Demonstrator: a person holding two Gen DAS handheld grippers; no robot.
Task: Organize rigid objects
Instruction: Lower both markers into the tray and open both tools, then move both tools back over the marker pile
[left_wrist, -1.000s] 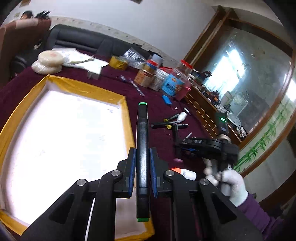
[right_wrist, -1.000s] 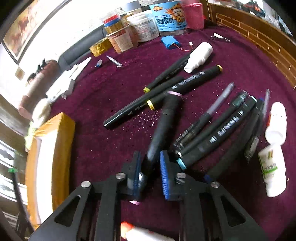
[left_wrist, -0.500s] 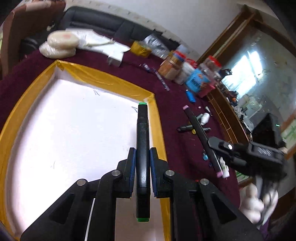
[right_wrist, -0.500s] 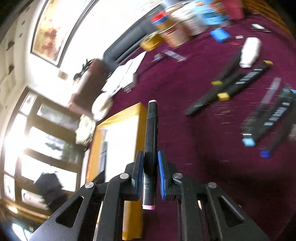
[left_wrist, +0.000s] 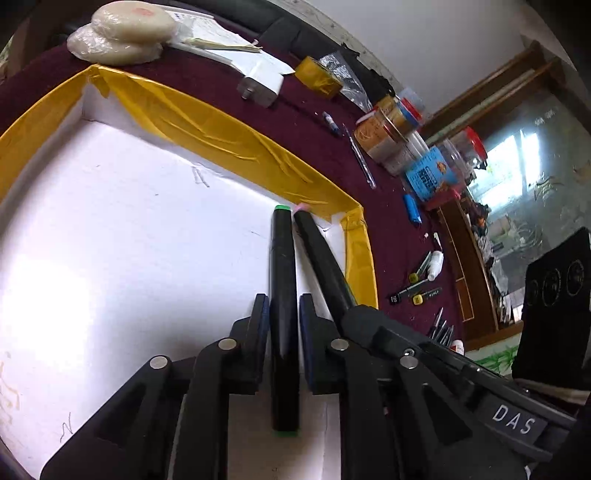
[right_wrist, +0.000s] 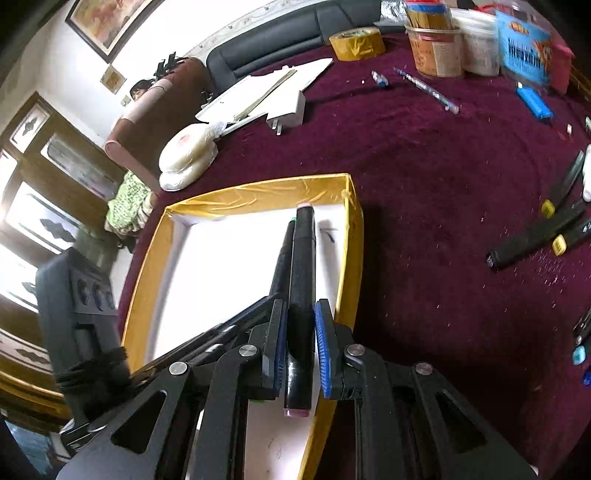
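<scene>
My left gripper is shut on a black marker with green ends, held low over the white floor of a yellow-rimmed tray near its right corner. My right gripper is shut on a black marker with pink ends, right beside the green one inside the same tray. The pink marker also shows in the left wrist view, its tip by the tray's far wall.
Several more markers and a small white bottle lie on the maroon cloth to the right. Jars, a blue-labelled tub, yellow tape, a charger and white tape rolls stand behind the tray.
The right gripper picked the pink-ended marker off the cloth and carried it left into the tray. The left gripper came lower and forward with the green-ended marker toward the tray's right corner.
</scene>
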